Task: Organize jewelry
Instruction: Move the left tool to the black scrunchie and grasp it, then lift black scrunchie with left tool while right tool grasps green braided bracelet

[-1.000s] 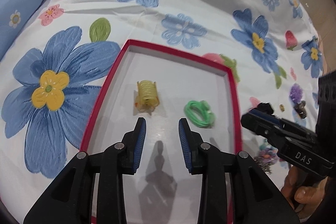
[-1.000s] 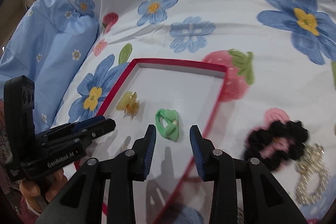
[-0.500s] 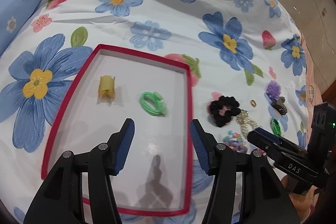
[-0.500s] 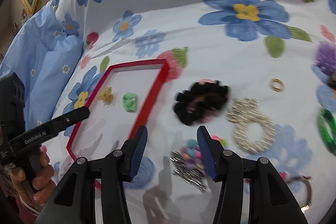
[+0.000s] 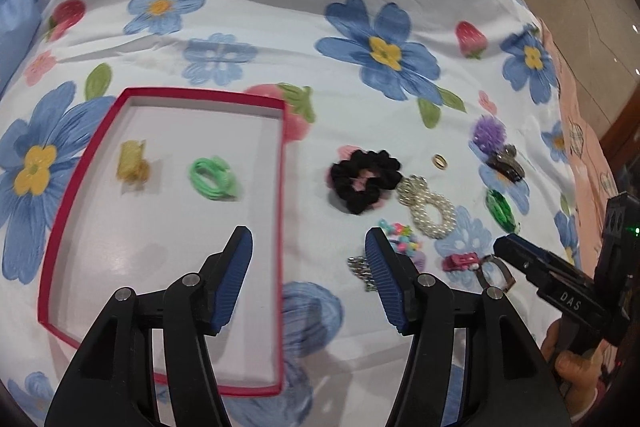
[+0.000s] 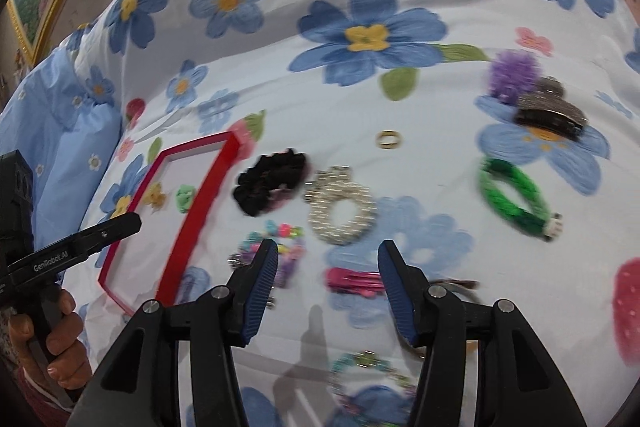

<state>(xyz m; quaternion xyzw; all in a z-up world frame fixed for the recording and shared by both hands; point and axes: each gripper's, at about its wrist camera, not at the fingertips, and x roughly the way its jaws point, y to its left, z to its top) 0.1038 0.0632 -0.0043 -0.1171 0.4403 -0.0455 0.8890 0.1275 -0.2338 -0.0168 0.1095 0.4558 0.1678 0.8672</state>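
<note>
Both grippers, left (image 5: 308, 253) and right (image 6: 327, 265), have just opened wide and hold nothing; two pieces lie in the red box (image 5: 280, 187), the rest on the sheet (image 5: 340, 67)

A: Trays?
B: One tray (image 5: 281, 187), red-rimmed. Two pieces in it: one yellow clip (image 5: 134, 163), one green tie (image 5: 214, 179).

A: Loose on the sheet (image 5: 280, 39)?
B: One black scrunchie (image 5: 364, 181). One pearl loop (image 5: 430, 205). One gold ring (image 5: 440, 161). One purple pompom (image 5: 488, 133). One dark claw clip (image 6: 550, 113). One green bracelet (image 6: 514, 197). One pink clip (image 6: 354, 281). One bead bracelet (image 6: 280, 243), multicoloured. One silver chain (image 5: 362, 269), partly hidden.

A: More beads?
B: One further beaded strand (image 6: 368, 371) at the near edge, blurred. Its kind I cannot tell.

A: Grippers?
B: Two.
</note>
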